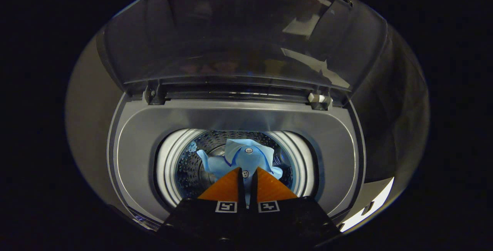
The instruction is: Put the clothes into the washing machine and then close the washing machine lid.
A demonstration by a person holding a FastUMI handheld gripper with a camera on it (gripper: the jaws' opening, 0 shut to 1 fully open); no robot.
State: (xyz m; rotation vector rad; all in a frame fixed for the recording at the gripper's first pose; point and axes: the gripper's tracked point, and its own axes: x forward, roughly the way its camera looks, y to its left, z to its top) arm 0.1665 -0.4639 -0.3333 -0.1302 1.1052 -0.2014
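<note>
I have the gripper (pixel 246 172) low in the centre of the frame, aimed down into the open top-load washing machine (pixel 335 135). My fingers (pixel 225 187) are drawn nearly together with a thin strip of the light blue shirt (pixel 246 154) in the narrow gap between them. The cloth runs down between the tips, one button sitting right at the gap, so I read it as pinched from both sides.

The rest of the shirt bunches just beyond the fingertips, centre frame and slightly below the middle, hanging inside the perforated steel drum (pixel 188 170). A second button shows higher on the fabric, and a darker blue trim line runs along one fold. The white ring of the tub rim (pixel 165 158) curves around the drum opening on both sides.

The lid (pixel 238 31) stands raised across the upper half of the frame, dark and see-through, with glare patches on its right part. Its hinge (pixel 319 99) sits at the right end of the back edge, another (pixel 152 94) at the left end. The grey top deck surrounds the opening.
</note>
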